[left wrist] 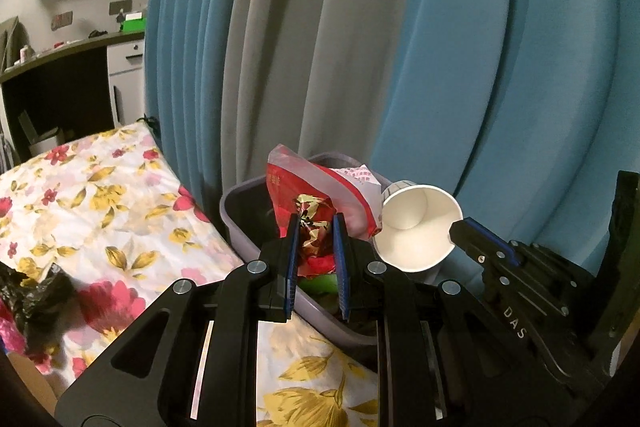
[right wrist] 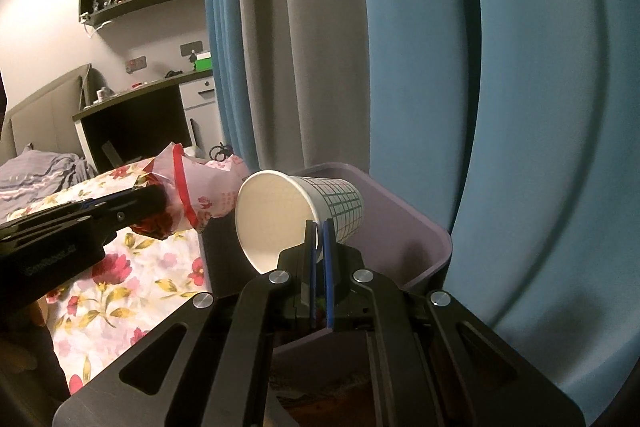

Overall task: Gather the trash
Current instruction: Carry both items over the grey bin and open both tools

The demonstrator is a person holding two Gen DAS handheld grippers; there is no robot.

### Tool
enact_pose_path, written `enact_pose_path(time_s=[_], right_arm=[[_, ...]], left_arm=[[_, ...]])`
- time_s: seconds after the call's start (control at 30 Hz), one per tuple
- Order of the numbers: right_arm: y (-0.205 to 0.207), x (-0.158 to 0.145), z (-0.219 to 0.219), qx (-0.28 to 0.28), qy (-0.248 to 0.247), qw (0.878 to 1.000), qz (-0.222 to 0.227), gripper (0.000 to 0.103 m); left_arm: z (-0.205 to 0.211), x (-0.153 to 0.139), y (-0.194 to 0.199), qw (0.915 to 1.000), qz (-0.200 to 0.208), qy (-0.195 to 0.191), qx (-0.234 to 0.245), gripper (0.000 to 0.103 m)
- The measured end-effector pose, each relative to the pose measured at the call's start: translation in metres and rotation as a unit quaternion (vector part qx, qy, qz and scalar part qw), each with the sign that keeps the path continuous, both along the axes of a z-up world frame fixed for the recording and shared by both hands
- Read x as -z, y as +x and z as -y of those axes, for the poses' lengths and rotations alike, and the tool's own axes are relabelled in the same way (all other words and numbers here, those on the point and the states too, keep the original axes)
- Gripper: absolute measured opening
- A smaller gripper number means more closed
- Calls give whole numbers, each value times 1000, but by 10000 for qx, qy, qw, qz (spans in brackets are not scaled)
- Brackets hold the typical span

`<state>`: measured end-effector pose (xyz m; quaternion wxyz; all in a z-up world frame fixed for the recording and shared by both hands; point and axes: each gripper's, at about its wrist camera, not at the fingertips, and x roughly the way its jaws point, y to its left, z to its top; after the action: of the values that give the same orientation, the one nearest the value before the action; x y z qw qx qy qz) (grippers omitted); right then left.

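My left gripper [left wrist: 316, 223] is shut on a crumpled red and white snack wrapper [left wrist: 320, 187], held over the open grey-purple bin [left wrist: 236, 203]. My right gripper [right wrist: 319, 227] is shut on the rim of a white paper cup [right wrist: 288, 215] with a green grid print. The cup lies on its side, mouth toward the camera, above the bin [right wrist: 404, 215]. In the left wrist view the cup [left wrist: 416, 227] hangs just right of the wrapper, with the right gripper [left wrist: 456, 227] pinching its rim. The right wrist view shows the left gripper [right wrist: 160, 203] and the wrapper [right wrist: 200, 195] at the bin's left edge.
The bin stands against blue and grey curtains [left wrist: 360, 47], beside a bed with a floral sheet [left wrist: 100, 195]. A black plastic bag [left wrist: 32, 295] lies on the sheet at left. A dark desk and shelves [right wrist: 132, 115] stand in the back.
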<state>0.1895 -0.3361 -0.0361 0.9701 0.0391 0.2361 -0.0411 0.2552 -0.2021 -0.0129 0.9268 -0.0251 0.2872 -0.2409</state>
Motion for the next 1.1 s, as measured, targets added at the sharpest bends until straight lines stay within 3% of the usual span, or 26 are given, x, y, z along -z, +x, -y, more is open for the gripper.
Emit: enact_pose_path(time_s=[0.93,1.0,1.07,1.1], right_arm=[[22,29,21,136,106,9985,-525,4],[24,31,21,127,109,9983,-561,4],[27,31,21,131,132,9980,-596,4],[26,32,22,132,146,9980,-598,5]], left_arm=[[26,36,39,9982,-575,64,168,17],[24,37,40,9980,-593,-30,212,24],[21,37,40,9981,-597,-79,155,45],[17,36,38,9983,-553,-131,117,60]])
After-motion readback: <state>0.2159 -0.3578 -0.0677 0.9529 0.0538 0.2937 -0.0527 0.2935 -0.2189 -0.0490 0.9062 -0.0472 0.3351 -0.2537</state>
